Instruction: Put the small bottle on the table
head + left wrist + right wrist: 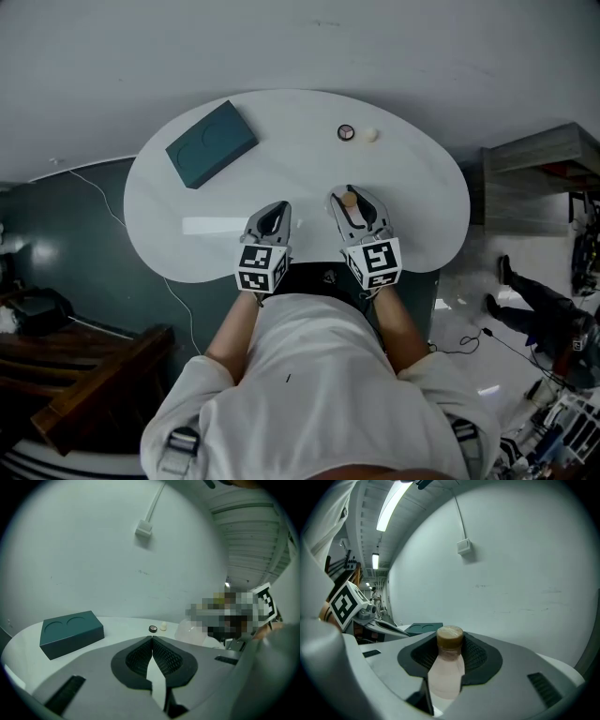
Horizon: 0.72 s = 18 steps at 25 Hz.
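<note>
The small bottle (446, 670), pale pink with a tan cap, stands upright between the jaws of my right gripper (450, 641), which is shut on it. In the head view the small bottle (350, 201) and right gripper (352, 193) are over the near middle of the white oval table (291, 173). My left gripper (276, 208) hovers beside it to the left, over the table's near edge. In the left gripper view the left gripper (152, 640) is shut with its pads touching and nothing between them.
A teal box (211, 142) with two round hollows lies at the table's far left, seen again as the teal box (70, 632). A small black round thing (346, 132) and a cream bit (371, 134) sit at the far middle. A white wall stands behind.
</note>
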{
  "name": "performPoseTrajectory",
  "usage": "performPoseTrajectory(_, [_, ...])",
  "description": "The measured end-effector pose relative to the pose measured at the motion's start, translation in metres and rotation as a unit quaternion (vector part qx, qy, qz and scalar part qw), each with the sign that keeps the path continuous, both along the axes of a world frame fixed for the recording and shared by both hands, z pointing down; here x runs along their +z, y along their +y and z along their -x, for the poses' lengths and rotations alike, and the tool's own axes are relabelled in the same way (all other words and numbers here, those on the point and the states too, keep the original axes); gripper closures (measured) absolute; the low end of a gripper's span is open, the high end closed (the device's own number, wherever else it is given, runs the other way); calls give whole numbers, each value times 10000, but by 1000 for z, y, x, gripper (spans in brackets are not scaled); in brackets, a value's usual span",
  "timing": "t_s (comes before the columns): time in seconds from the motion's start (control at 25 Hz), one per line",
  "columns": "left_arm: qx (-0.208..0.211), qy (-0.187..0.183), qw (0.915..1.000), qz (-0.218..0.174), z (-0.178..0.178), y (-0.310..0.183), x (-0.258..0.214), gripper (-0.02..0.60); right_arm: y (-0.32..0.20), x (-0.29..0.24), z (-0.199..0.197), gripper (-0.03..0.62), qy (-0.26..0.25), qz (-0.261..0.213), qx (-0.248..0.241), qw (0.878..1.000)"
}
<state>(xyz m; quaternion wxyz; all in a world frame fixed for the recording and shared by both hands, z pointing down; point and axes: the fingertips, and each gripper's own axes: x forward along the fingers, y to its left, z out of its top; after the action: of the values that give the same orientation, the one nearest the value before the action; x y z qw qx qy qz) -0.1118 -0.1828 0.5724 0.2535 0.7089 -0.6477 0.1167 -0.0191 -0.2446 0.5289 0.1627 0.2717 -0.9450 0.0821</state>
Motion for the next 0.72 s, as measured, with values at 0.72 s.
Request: performPoseTrajectory(0.72, [-94,131,9987,479,45,-24,56,563,-50,73,55,462,319,411,-95,9986])
